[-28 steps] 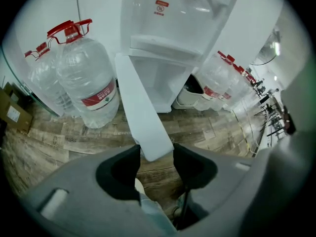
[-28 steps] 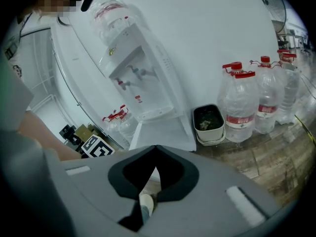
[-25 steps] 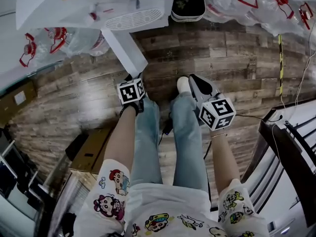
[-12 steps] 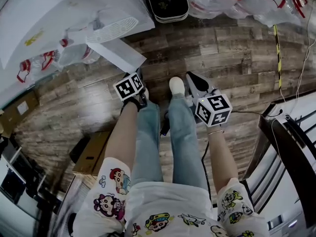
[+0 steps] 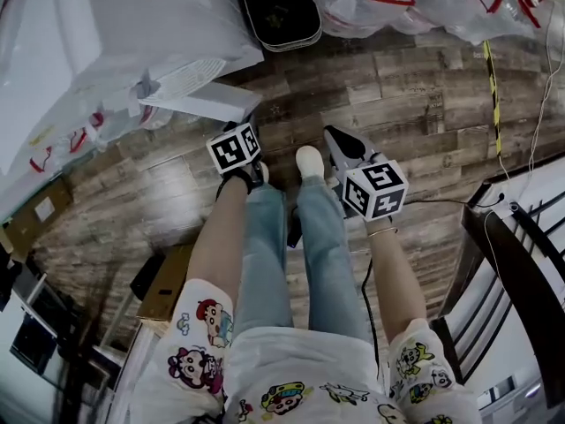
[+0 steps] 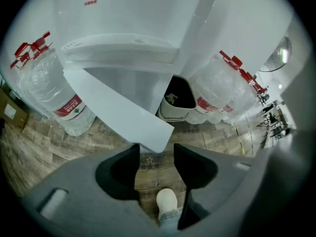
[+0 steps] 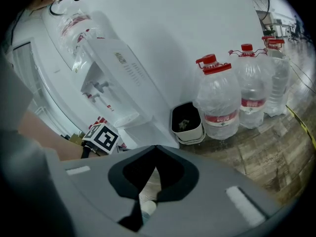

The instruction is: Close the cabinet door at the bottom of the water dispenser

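A dark wood-plank floor (image 5: 415, 104) fills the background, and a white water dispenser (image 6: 123, 14) is stood on it. The flat white cabinet door (image 6: 116, 105) at the dispenser's base is swung out. From above it is seen edge-on, with its length run out from the dispenser and its free corner pointed towards the person. Just short of that corner the left gripper (image 6: 156, 154) is held steeply downward on a straightened forearm. Its jaws are spread, with only floor and a white shoe (image 6: 166, 201) seen between them; contact with the door cannot be made out. The right gripper (image 7: 155, 154) is held at a shallower slant beside the right leg, its jaws clenched together on nothing. A black-lined waste bin (image 7: 186, 120) and clear red-capped water bottles (image 7: 219, 100) are set beside the dispenser. The dispenser's taps are shown plainly in the right gripper view alone; the person's forearms and legs are shown whole only in the head view.
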Action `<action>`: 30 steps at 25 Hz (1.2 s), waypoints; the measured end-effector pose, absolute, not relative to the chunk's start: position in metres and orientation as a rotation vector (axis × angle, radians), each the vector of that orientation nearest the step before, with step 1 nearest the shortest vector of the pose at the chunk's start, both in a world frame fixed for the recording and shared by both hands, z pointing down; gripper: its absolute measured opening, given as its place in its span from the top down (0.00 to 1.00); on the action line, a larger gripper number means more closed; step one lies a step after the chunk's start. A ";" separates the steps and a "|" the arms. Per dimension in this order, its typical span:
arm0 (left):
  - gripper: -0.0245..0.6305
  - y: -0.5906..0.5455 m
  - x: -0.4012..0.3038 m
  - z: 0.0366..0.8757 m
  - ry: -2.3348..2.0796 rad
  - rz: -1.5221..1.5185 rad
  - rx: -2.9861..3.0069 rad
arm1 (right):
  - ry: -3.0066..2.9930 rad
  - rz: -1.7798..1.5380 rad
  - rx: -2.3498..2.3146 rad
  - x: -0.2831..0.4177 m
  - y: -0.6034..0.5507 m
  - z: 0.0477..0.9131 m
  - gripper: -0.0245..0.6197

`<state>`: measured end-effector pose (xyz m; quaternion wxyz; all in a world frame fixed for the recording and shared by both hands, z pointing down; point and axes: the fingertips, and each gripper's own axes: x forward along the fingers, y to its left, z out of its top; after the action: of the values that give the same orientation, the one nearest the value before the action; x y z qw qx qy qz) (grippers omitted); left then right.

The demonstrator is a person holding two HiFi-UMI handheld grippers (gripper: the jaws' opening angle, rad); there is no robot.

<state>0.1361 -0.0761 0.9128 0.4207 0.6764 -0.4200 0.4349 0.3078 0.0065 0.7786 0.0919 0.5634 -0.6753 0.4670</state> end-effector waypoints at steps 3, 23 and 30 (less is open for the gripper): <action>0.63 -0.090 0.152 0.914 -1.016 1.112 1.739 | -1.987 1.419 1.673 0.311 -0.002 0.787 0.95; 0.59 -0.153 0.207 0.926 -0.834 1.260 1.977 | -1.980 1.490 1.672 0.317 -0.039 0.806 0.95; 0.57 -0.168 0.216 0.927 -0.820 1.297 2.001 | -1.968 1.505 1.693 0.327 -0.036 0.808 0.95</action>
<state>0.2162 -0.1675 0.9271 0.3052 0.7557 -0.3098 0.4897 0.3268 -0.0359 0.8075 0.0704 0.5627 -0.6543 0.5003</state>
